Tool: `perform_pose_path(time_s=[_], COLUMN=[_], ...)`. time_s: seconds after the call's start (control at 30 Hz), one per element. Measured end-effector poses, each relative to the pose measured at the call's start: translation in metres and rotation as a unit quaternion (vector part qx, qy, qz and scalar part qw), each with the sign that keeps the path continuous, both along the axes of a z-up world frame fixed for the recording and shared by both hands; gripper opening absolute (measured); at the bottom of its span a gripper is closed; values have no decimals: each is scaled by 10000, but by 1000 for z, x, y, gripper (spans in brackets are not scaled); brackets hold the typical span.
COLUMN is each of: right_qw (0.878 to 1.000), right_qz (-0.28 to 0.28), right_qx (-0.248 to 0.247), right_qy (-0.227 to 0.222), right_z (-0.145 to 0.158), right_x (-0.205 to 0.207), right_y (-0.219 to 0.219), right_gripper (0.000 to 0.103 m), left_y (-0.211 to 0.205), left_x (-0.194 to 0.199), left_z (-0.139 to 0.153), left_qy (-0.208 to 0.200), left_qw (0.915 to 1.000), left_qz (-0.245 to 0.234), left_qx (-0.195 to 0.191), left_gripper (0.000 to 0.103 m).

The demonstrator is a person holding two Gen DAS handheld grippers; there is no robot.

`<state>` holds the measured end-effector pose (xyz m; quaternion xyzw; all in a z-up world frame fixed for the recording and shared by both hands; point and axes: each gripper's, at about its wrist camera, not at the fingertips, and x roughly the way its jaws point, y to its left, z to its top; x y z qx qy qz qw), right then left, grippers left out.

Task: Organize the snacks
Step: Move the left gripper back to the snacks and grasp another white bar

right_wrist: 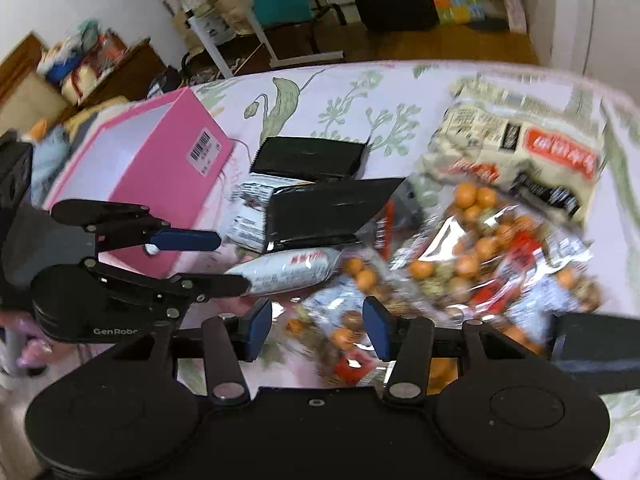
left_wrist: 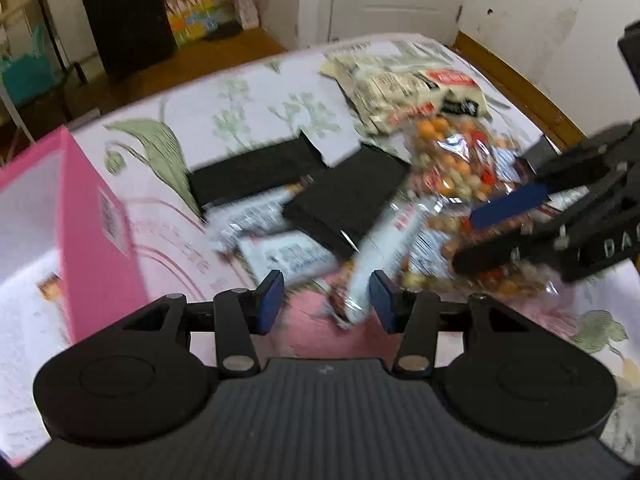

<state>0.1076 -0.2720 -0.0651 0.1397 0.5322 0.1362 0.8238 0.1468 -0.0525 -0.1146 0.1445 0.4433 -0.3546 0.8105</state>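
Snacks lie heaped on a floral cloth [left_wrist: 240,100]. A long white packet [left_wrist: 376,248] has its near end between the pads of my left gripper [left_wrist: 328,304], which do not press on it. My right gripper [right_wrist: 318,328] hangs open over clear bags of orange round snacks [right_wrist: 472,256], and it shows from the side as the right gripper [left_wrist: 488,232]. From the right wrist view the left gripper [right_wrist: 228,260] has its tips at the white packet [right_wrist: 288,270]. Two black packets [left_wrist: 348,196] lie in the middle, and a pink box [left_wrist: 92,232] stands open on the left.
A cream bag with a red label [right_wrist: 520,148] lies at the far side of the heap. Small white packets [left_wrist: 288,256] sit beside the pink box [right_wrist: 160,168]. A wooden frame edge [left_wrist: 516,80] borders the cloth. A black case [left_wrist: 128,16] stands on the floor beyond.
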Motion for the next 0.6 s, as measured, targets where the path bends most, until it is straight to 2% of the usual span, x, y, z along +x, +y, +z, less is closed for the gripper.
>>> perform_pose_path(time_s=[0.1,0.23,0.3,0.4,0.5,0.6], right_qw=[9994,9988,9982,9979,9986,9981], right_qz=[-49,-151,-230,-425,-524,-229], right_qx=[307,436,481,340,23,-404], right_qy=[136,170,278,341,-37,-414], right_z=[-6,-14,-20,-29,-30,-32], right_x=[3,10,17,24,23,20], right_y=[7,17,22,28,35,44], right_gripper=[56,56,58,62,63,63], left_y=[-1,-15,-21,-30,-40,-51], left_x=[9,25,35,48,53,49], left_z=[10,2,-6,-11,-12,-16], left_qy=[-196,-414,-450,-461,-380,-255], left_qw=[9982,9857,9802,9745,9677,9547], left_qz=[-496,-1244,-1435,-1741,-2125,-2621], left_qx=[268,1060,1287,1336,1301,1386], left_gripper=[47,47,46,46,46,47])
